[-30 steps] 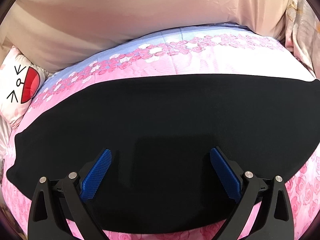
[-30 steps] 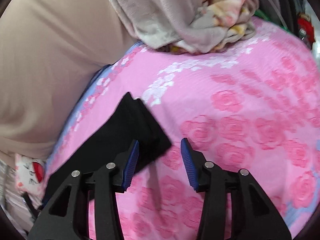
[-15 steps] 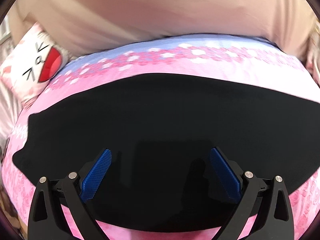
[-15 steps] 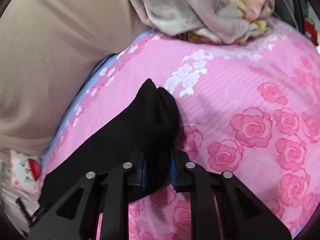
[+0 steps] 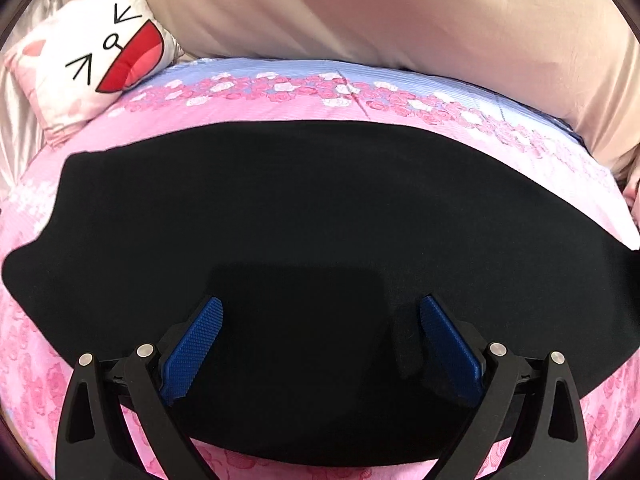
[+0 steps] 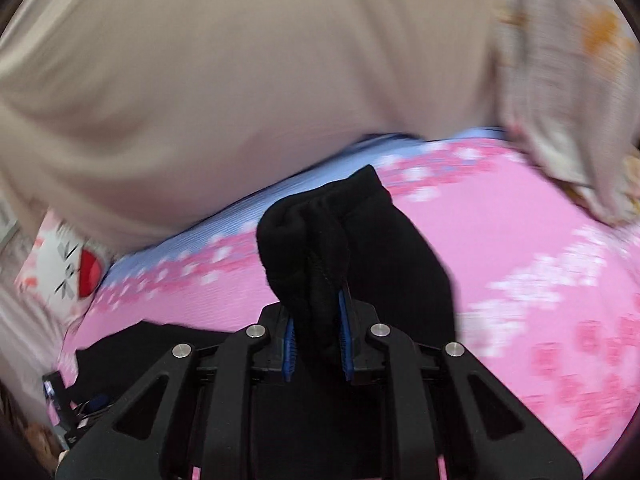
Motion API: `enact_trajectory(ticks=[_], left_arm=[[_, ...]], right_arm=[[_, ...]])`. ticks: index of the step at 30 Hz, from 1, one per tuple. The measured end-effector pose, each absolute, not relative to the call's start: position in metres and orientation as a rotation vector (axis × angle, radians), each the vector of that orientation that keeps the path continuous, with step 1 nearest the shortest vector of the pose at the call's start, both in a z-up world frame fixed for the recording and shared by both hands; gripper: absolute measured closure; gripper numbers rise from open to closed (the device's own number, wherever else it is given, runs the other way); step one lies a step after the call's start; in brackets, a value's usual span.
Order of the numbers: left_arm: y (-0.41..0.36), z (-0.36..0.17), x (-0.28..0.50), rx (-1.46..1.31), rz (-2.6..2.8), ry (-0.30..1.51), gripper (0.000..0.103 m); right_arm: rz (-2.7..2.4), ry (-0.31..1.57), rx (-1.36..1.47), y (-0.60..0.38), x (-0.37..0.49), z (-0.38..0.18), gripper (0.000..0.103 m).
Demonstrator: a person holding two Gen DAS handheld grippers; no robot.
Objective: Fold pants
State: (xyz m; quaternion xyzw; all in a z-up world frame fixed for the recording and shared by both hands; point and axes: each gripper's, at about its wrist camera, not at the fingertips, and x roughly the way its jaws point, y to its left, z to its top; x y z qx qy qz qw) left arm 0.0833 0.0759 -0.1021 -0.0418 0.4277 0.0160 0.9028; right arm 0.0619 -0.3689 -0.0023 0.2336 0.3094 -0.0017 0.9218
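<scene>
why: my right gripper [image 6: 318, 336] pinches one end of the pants [image 5: 320, 220], bunched and off the bedspread [image 5: 280, 108], to carry it over for a fold | my left gripper [image 5: 320, 340] hangs with fingers wide apart, empty | pants lie flat beneath and between them

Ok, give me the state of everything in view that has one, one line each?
Pants: black, lying flat across the bed; one end bunched up and lifted off the bedspread.
Right gripper: shut on the pants' end.
Left gripper: open, over the pants, gripping nothing.
Bedspread: pink, spread under the pants.
Pillow: lying at the bed's edge.
</scene>
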Motion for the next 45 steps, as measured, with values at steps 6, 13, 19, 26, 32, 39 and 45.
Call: enact_trajectory(ticks=[6,13,19,26,32,39,45], left_arm=[[0.072,-0.103,0.085,-0.063,0.043,0.895,0.005],[0.076,-0.101,0.082,-0.067,0.021,0.890,0.005],[0.107,-0.093,0.070,-0.027,0.036,0.849,0.005],[0.173,-0.090,0.071,-0.027,0.217,0.831,0.005],[0.183,-0.099,0.078,-0.073,0.207,0.880,0.005],[0.183,-0.101,0.078,-0.081,0.201,0.889,0.005],[0.184,-0.101,0.079,-0.080,0.201,0.889,0.005]], right_arm=[[0.207,0.718,0.402,-0.244,0.106,-0.011,0.087],[0.344,0.816,0.328,-0.146,0.120,-0.041,0.087],[0.403,0.868,0.288,-0.106,0.116,-0.057,0.087],[0.444,0.884,0.238,-0.074,0.116,-0.059,0.087],[0.429,0.902,0.124,-0.046,0.114,-0.067,0.086],[0.490,0.830,0.019,-0.022,0.087,-0.054,0.049],[0.322,0.766,0.191,-0.099,0.090,-0.020,0.049]])
